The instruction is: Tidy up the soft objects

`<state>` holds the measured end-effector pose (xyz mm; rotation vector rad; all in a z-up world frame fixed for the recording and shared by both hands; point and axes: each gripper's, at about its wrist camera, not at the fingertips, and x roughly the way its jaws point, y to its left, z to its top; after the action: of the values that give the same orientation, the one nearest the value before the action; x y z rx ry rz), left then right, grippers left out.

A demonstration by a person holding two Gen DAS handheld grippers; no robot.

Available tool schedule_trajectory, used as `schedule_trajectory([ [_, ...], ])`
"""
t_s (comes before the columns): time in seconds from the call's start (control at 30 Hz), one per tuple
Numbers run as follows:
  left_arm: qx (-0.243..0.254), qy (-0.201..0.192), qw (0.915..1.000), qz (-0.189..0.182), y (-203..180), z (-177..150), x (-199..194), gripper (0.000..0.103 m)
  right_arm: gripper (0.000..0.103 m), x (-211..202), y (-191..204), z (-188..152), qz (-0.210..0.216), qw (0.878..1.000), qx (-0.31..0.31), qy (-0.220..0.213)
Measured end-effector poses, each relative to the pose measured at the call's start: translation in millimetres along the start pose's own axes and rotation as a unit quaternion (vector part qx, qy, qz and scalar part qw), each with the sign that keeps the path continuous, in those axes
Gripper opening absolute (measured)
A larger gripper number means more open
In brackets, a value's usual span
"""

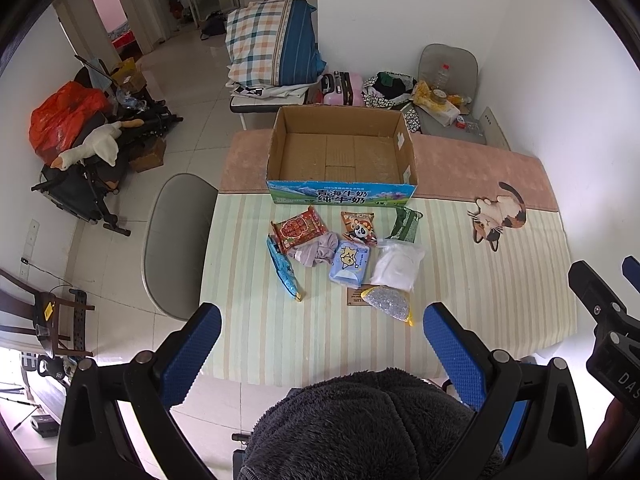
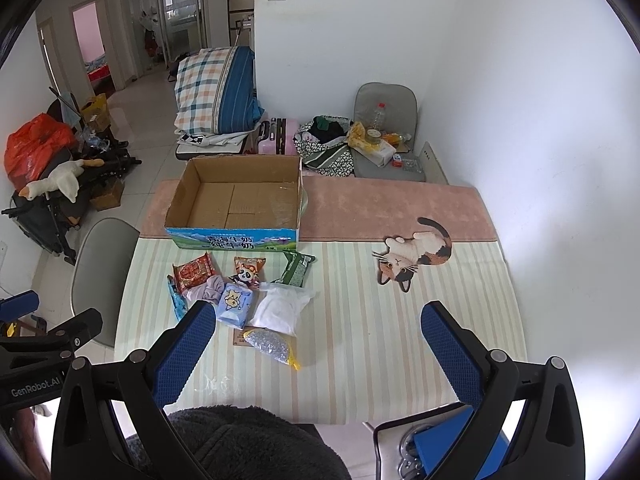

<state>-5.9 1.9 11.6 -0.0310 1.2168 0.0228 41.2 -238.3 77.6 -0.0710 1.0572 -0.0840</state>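
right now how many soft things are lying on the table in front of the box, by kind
snack packets: 4
cloth bundle: 1
tissue pack: 1
white bag: 1
silver mesh pouch: 1
total: 8
cardboard box holds nothing yet

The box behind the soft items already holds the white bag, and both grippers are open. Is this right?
Not quite. The box is empty; the white bag lies on the table before it, as the left wrist view shows. Both grippers, left and right, are open.
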Motion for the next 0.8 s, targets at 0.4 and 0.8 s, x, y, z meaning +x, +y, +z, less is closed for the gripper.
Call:
schedule_trajectory([
  [0.4, -0.001, 0.0, 1.0, 0.0, 0.6, 1.4, -4.1, 0.103, 0.103, 1.0, -0.5, -0.2, 0.002, 1.0, -0.001, 0.0],
  [0.8, -0.001, -0.003, 1.0, 0.001, -0.1, 1.6, -5.9, 0.103, 0.103, -1.3, -3.6, -1.0, 0.003, 1.0, -0.001, -0.004],
])
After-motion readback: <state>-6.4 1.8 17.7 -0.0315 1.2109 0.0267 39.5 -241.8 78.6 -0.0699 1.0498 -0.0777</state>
